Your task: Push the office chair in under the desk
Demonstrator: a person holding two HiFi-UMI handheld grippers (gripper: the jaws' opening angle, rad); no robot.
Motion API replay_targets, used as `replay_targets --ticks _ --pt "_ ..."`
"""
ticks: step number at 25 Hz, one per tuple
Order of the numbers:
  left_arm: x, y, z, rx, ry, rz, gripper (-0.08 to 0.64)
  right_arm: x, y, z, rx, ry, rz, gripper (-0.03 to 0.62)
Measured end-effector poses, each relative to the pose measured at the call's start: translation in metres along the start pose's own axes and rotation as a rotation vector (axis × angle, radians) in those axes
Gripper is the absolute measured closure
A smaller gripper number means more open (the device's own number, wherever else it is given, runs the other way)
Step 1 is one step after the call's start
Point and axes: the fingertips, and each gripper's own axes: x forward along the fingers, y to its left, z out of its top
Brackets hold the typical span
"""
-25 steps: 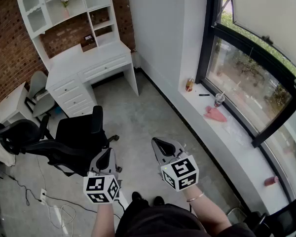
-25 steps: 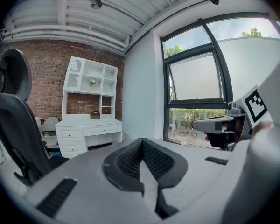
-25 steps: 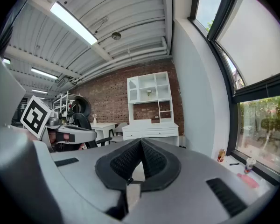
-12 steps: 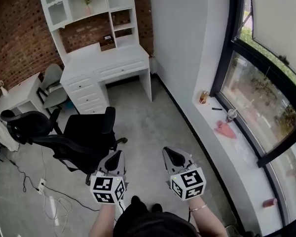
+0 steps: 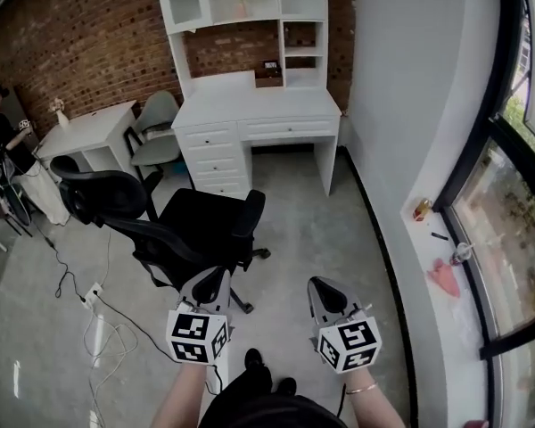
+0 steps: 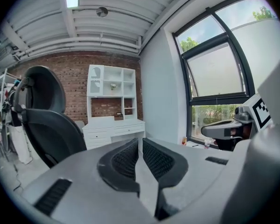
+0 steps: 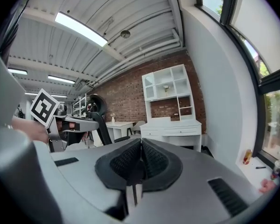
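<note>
A black office chair (image 5: 192, 230) stands on the grey floor, out in front of the white desk (image 5: 259, 112) with its hutch, its backrest toward the left. The knee space under the desk (image 5: 290, 154) shows empty. My left gripper (image 5: 209, 281) is shut on nothing, just short of the chair's seat edge and apart from it. My right gripper (image 5: 321, 290) is likewise shut and empty, over bare floor to the chair's right. In the left gripper view the chair back (image 6: 46, 120) rises at the left and the desk (image 6: 114, 125) lies ahead. The right gripper view shows the desk (image 7: 170, 124) straight ahead.
A second white table (image 5: 89, 132) and a pale green chair (image 5: 156, 130) stand left of the desk. Cables and a power strip (image 5: 91, 294) lie on the floor at left. A person (image 5: 0, 136) stands far left. The window sill (image 5: 432, 239) with small items runs along the right.
The head view has swung round, so the desk and chair now sit more centrally ahead. Both grippers stay shut and low in front; the chair looks unmoved on the floor.
</note>
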Motion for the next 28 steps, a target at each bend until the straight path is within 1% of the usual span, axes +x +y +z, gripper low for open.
replay_targets --ticks 3,7,13,16,19,24,26,28 --pt "-0.015 0.038 0.004 -0.014 0.005 0.091 0.537 0.032 0.029 0.009 -0.017 0.013 0.094 0.588" --pt "-0.047 0.085 0.004 -0.029 0.011 0.202 0.514 0.065 0.081 0.02 -0.042 0.014 0.212 0.586" --pt "-0.106 0.153 -0.01 -0.064 0.013 0.34 0.468 0.097 0.165 0.03 -0.096 0.01 0.342 0.583" --pt "-0.136 0.188 -0.018 -0.08 0.013 0.385 0.449 0.114 0.211 0.03 -0.126 0.016 0.391 0.532" --pt "-0.164 0.223 -0.024 -0.091 0.004 0.418 0.437 0.131 0.254 0.03 -0.157 0.016 0.416 0.508" --pt "-0.195 0.28 -0.031 -0.097 -0.007 0.443 0.42 0.162 0.309 0.035 -0.21 0.009 0.399 0.485" --pt "-0.202 0.301 -0.032 -0.089 -0.008 0.441 0.413 0.174 0.326 0.037 -0.234 0.009 0.388 0.479" --pt "-0.205 0.32 -0.033 -0.061 -0.003 0.432 0.407 0.186 0.34 0.039 -0.257 0.005 0.373 0.474"
